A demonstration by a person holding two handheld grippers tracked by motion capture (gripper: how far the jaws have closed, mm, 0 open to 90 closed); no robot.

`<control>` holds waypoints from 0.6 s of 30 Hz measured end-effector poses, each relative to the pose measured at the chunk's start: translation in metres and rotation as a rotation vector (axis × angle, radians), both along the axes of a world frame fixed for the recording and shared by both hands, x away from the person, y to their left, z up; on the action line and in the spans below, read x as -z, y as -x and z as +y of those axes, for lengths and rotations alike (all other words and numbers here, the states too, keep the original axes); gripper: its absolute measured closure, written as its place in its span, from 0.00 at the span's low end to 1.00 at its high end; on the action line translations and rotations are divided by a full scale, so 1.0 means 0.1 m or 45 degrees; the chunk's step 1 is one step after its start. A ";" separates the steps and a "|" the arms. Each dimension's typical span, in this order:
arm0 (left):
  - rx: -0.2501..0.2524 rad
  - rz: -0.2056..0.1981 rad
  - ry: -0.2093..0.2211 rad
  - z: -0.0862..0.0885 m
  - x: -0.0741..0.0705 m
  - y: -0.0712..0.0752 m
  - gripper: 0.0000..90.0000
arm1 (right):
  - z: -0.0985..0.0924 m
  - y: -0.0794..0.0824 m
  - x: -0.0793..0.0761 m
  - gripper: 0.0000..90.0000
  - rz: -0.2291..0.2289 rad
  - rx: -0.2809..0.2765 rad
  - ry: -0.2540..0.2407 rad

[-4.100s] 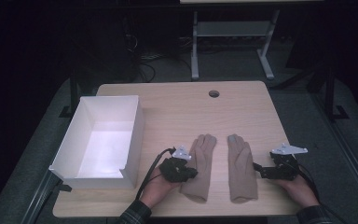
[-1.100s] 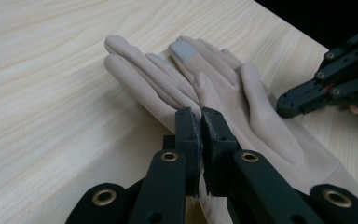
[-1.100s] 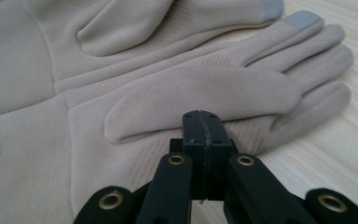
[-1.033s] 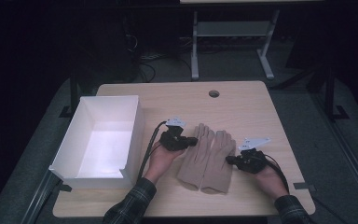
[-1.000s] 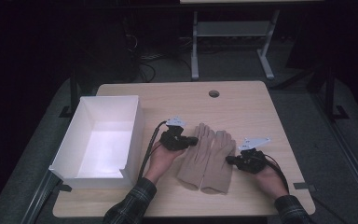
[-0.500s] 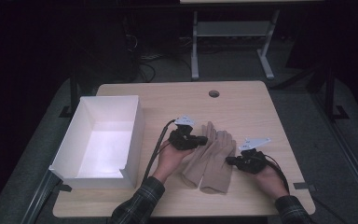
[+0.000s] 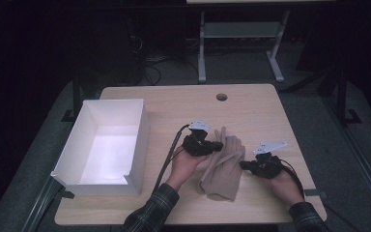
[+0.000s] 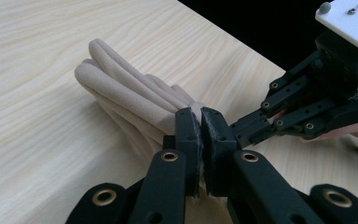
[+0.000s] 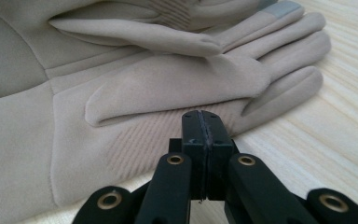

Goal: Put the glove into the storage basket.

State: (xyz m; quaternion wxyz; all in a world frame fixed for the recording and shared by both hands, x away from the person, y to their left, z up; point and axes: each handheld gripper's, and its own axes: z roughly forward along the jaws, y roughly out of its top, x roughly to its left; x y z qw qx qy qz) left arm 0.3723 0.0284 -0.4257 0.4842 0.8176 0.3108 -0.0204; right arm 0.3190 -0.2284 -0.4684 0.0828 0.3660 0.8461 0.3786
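- Left gripper point(image 7: 216, 145): hand reaches in from the bottom, forearm angled toward table centre; jaws clamped on the upper glove point(image 8: 135, 95).
- Right gripper point(image 7: 244, 165): hand rests low on the table point(image 7: 251, 106); jaws pressed together at the lower glove's point(image 9: 121, 126) edge; grip on the fabric cannot be told.
- Gloves: stacked between the grippers, right of the white box point(image 7: 89, 145).

A white box point(image 7: 104, 145) sits on the left side of the surface point(image 7: 183, 104). The box is open on top, and its inside is bare and bright. The surface is light wood with thin lines in it. Near its far edge there is a small round hole point(image 7: 221, 97). Behind the surface, on the dark floor point(image 7: 319, 101), stands a grey metal frame point(image 7: 239, 34) with two legs. Some black cables point(image 7: 147, 58) lie in a heap on the floor to the left of the frame.
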 end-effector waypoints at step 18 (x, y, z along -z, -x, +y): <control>0.091 0.020 -0.021 -0.43 0.13 0.06 0.96 | 0.00 -0.01 0.02 0.99 0.012 -0.009 -0.009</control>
